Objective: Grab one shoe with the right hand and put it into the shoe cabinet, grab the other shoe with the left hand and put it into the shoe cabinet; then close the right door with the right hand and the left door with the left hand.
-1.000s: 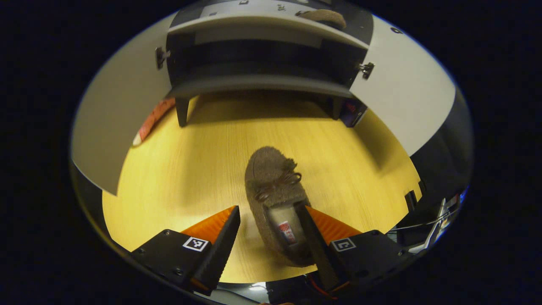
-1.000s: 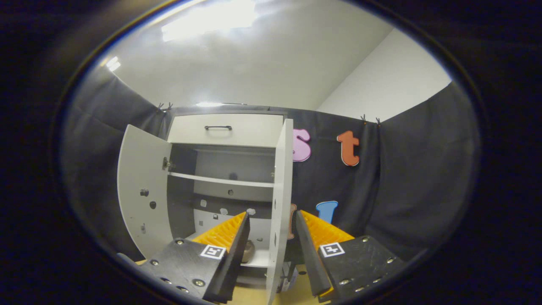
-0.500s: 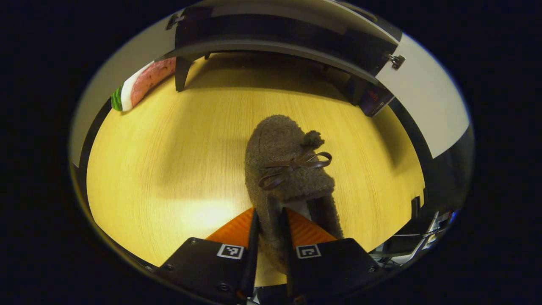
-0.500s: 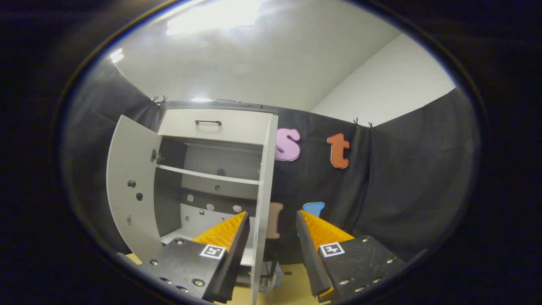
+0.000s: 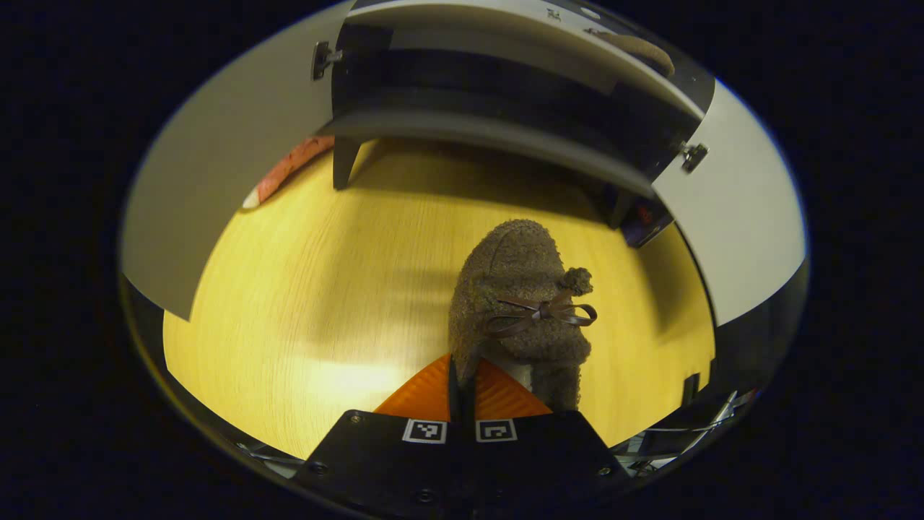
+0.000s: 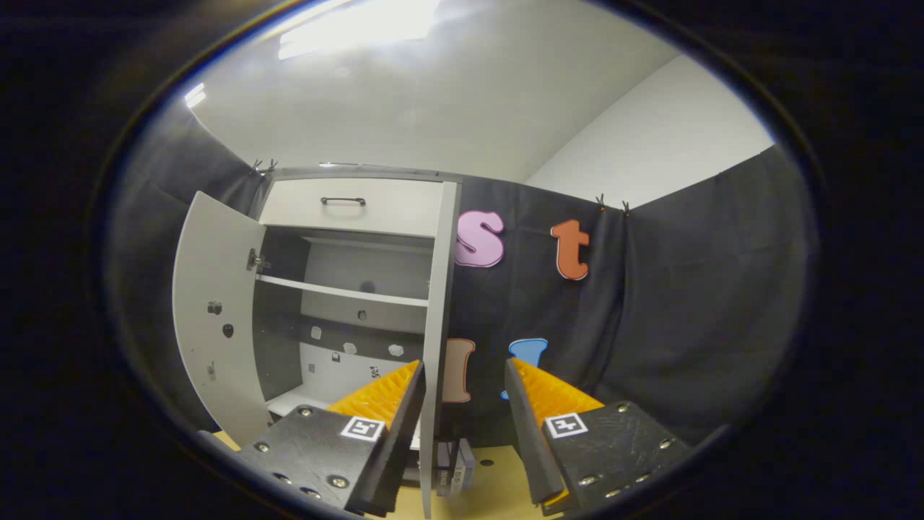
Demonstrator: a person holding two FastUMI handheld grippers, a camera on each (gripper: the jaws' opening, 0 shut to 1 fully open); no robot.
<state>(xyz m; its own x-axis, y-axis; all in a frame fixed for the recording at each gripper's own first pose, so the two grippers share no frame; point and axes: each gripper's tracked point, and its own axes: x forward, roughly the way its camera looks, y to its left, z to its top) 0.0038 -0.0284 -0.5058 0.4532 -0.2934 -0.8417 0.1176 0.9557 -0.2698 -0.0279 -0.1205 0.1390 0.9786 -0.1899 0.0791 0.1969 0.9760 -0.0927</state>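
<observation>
Wooden floor (image 5: 325, 289), yellow. Brown shoe (image 5: 521, 289) is clamped at its heel edge by the left claw (image 5: 462, 375), toe toward 12 o'clock, facing the open cabinet (image 5: 498, 137). Right claw (image 6: 462, 375) is held apart, empty, right door (image 6: 433, 325) at 11 o'clock.

In the left gripper view, the shoe (image 5: 521, 289) sits at centre frame over the wooden floor (image 5: 325, 289), its heel between the left gripper (image 5: 462, 383) fingers at the bottom. The shoe cabinet (image 5: 505, 94) spans the top, left door (image 5: 209, 180) at the left, right door (image 5: 736, 217) at the right. A second shoe (image 5: 639, 50) lies inside at upper right.
</observation>
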